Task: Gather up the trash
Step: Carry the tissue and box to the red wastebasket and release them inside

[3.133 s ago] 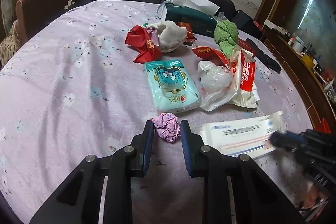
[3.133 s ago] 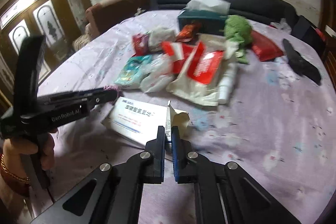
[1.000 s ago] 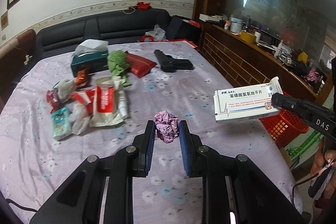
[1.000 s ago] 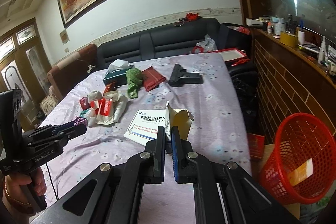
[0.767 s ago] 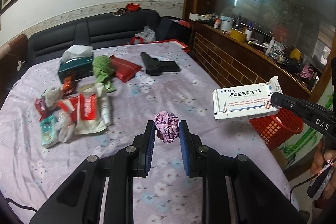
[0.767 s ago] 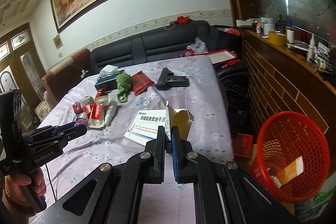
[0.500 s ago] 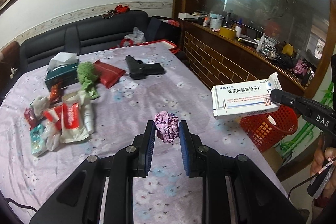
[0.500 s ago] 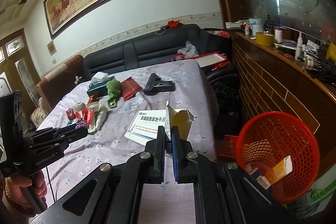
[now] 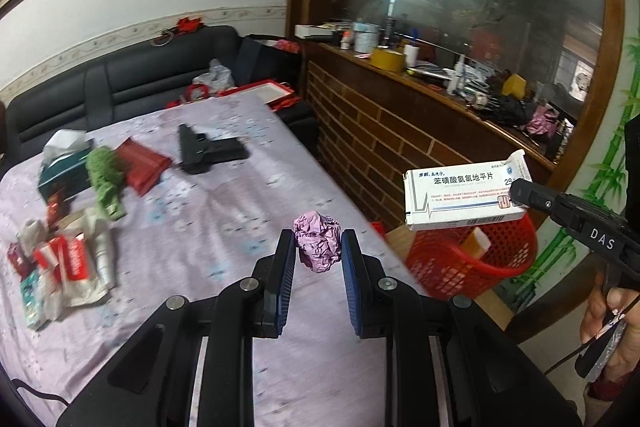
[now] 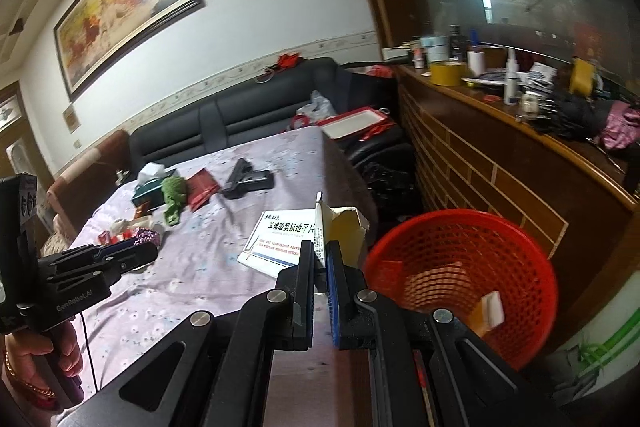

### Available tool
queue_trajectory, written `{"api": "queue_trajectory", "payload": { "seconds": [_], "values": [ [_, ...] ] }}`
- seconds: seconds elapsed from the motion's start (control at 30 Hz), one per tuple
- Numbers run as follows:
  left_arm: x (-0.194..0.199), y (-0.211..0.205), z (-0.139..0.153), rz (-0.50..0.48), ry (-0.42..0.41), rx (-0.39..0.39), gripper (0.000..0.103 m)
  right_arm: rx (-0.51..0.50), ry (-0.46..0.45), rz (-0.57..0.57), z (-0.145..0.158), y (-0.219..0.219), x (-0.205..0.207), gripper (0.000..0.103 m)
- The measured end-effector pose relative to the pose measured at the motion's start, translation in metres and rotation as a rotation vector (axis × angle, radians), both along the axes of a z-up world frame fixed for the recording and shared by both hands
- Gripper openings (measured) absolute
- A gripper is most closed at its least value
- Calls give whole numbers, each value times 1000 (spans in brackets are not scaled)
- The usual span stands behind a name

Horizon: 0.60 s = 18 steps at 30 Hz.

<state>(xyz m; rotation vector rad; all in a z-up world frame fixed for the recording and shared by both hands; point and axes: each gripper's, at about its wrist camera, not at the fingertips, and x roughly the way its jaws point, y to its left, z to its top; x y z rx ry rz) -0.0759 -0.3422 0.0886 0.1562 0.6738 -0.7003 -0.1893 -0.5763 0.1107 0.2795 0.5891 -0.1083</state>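
Observation:
My left gripper (image 9: 317, 251) is shut on a crumpled pink paper ball (image 9: 317, 245) and holds it in the air above the table's right edge. My right gripper (image 10: 319, 253) is shut on the open flap of a white medicine box (image 10: 280, 239); the box also shows in the left wrist view (image 9: 460, 197), held above the red mesh basket (image 9: 464, 259). The basket (image 10: 464, 259) stands on the floor to the right of the table and holds a few pieces of trash. The left gripper shows at the left of the right wrist view (image 10: 120, 255).
On the purple flowered tablecloth (image 9: 224, 227) lie a pile of wrappers (image 9: 68, 259), a green plush toy (image 9: 104, 179), a tissue box (image 9: 60, 167), a red packet (image 9: 144, 163) and a black toy pistol (image 9: 208, 149). A brick counter (image 10: 500, 179) runs along the right; a black sofa (image 10: 240, 119) stands behind.
Both grippers have swung right, away from the pile and toward the red basket, still carrying the paper ball and the medicine box. The basket is now closer and larger in both views.

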Motion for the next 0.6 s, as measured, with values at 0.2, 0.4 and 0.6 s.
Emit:
{"api": "queue_trajectory", "payload": {
  "seconds": [0.2, 0.4, 0.6],
  "values": [
    [-8, -45, 1, -83, -1, 5, 22, -9, -5, -76, 2, -32, -22, 6],
    [-17, -92, -6, -169, 20, 16, 22, 6, 3, -159, -3, -70, -41, 6],
    [-24, -136, -17, -249, 46, 33, 22, 16, 15, -234, -11, -100, -59, 6]
  ]
}}
